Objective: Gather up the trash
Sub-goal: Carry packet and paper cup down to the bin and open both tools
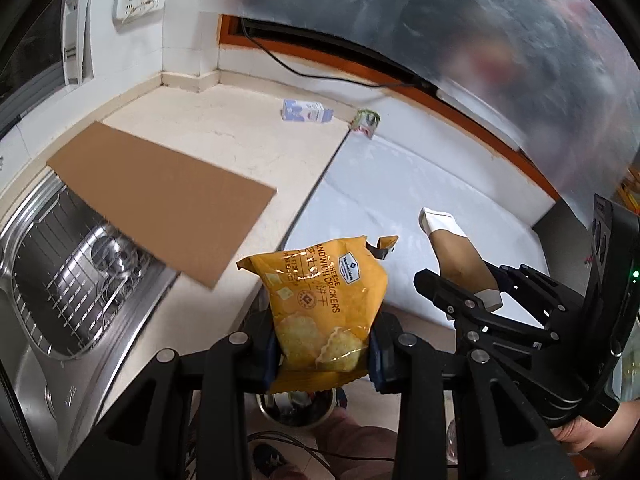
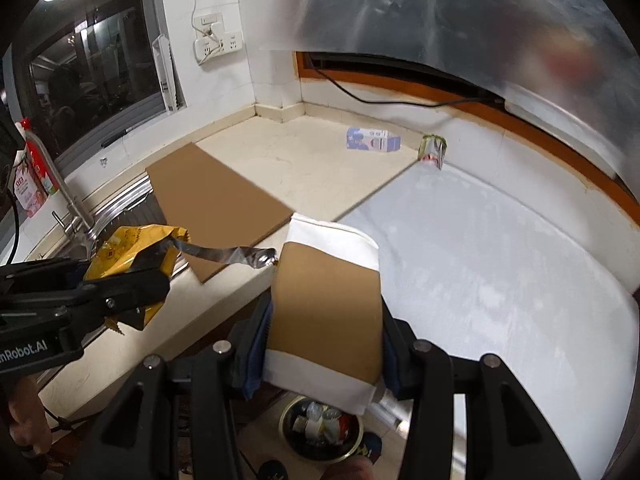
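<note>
Directly below both tools, on the floor, stands a round metal trash bin (image 2: 322,428) with bottles and wrappers inside; it serves as the landmark here. Just above the bin, the left hand-held gripper (image 1: 322,354) is clenched on a yellow cheese sandwich cracker bag (image 1: 320,304), torn open at its top, with a silvery strip of the torn wrapper trailing off toward the right tool. Beside it, also above the bin, the right hand-held gripper (image 2: 324,344) grasps a white paper cup with a brown sleeve (image 2: 326,312), held tilted, its mouth pointing away from the camera. Beyond the bin lies the tabletop (image 2: 312,172), beige on the left and covered white on the right. A flat sheet of brown cardboard (image 1: 160,204) rests on it, overhanging the steel sink (image 1: 68,276) left of the bin. Farther from the bin, near the back wall, a blue-and-white milk carton (image 1: 306,111) lies on its side, and just right of it lies a small crumpled wrapper (image 1: 366,122) with green and red print.
</note>
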`<state>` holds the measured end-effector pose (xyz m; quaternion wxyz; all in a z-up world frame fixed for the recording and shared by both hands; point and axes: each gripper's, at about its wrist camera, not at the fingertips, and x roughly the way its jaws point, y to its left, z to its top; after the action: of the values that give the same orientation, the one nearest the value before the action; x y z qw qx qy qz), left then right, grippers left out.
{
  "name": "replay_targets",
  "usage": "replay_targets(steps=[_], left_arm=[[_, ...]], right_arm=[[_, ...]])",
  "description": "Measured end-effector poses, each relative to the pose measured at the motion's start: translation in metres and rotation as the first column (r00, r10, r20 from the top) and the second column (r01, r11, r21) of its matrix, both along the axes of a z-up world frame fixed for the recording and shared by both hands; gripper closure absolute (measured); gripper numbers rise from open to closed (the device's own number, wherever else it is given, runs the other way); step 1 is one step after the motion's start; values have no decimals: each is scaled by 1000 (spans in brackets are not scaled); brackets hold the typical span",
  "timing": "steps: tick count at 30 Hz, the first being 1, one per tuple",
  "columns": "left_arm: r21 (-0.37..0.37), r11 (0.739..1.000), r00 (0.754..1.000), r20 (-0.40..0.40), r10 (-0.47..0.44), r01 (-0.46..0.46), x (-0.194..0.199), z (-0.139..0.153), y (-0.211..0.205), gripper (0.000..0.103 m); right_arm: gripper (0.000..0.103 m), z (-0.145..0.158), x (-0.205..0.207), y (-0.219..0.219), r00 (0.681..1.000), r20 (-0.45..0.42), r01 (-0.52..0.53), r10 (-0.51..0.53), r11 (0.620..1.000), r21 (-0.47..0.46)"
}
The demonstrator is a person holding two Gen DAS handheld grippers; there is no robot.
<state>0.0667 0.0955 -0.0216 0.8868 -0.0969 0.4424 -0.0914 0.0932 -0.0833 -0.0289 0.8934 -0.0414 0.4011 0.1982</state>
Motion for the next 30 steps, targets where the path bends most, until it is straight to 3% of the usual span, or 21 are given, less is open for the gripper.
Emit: replay_targets(steps=[12, 20, 24, 30], left_arm=[[-36, 995, 987, -129, -100, 96, -45, -66, -3, 70], [-24, 996, 975, -204, -87, 84, -58, -111, -25, 70], [-27, 997, 969, -234, -79, 75, -64, -144, -37, 70], [-26, 999, 961, -272, -51, 46, -66, -217, -57, 70]], right_arm=[[56, -66, -64, 8, 985, -157, 58, -70, 995, -79], [56, -117, -74, 1, 965, -252, 50, -74, 994, -101], [56, -154, -71, -5, 950, -304, 35, -66, 994, -107], [56, -219, -67, -12, 932, -360, 6, -48, 993, -118]])
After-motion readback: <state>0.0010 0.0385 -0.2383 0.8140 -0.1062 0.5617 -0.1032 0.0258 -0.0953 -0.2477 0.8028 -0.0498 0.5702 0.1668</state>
